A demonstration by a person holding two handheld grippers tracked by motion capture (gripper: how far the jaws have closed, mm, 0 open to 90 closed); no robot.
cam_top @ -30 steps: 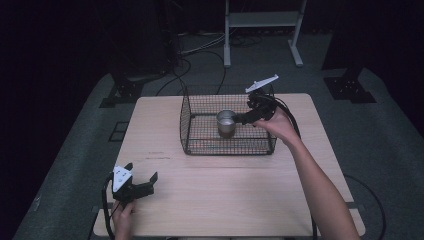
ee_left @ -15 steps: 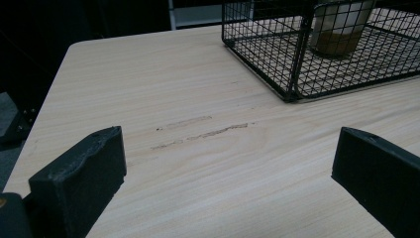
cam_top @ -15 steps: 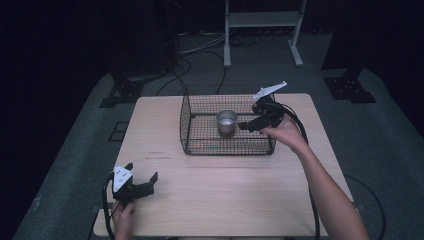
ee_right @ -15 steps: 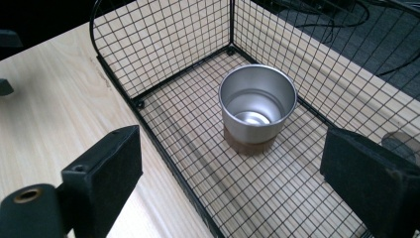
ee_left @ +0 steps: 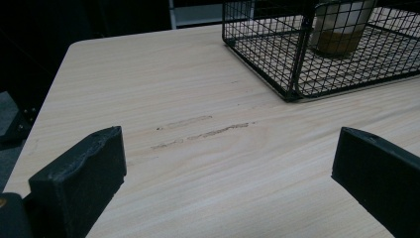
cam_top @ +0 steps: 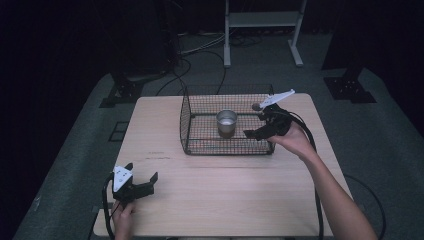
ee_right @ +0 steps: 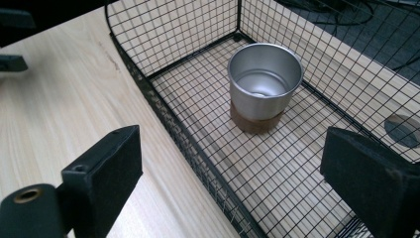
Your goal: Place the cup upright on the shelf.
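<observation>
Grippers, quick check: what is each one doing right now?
Left gripper: open, holding nothing, low over the table.
Right gripper: open, holding nothing, at the basket near the cup.

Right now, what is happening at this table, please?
A person holds a gripper in each hand at a wooden table. The right gripper hangs open over the near right end of a black wire basket, aimed at a metal cup that stands upright and empty inside it; the jaws are apart from the cup. The left gripper rests open near the table's front left corner, holding nothing.
</observation>
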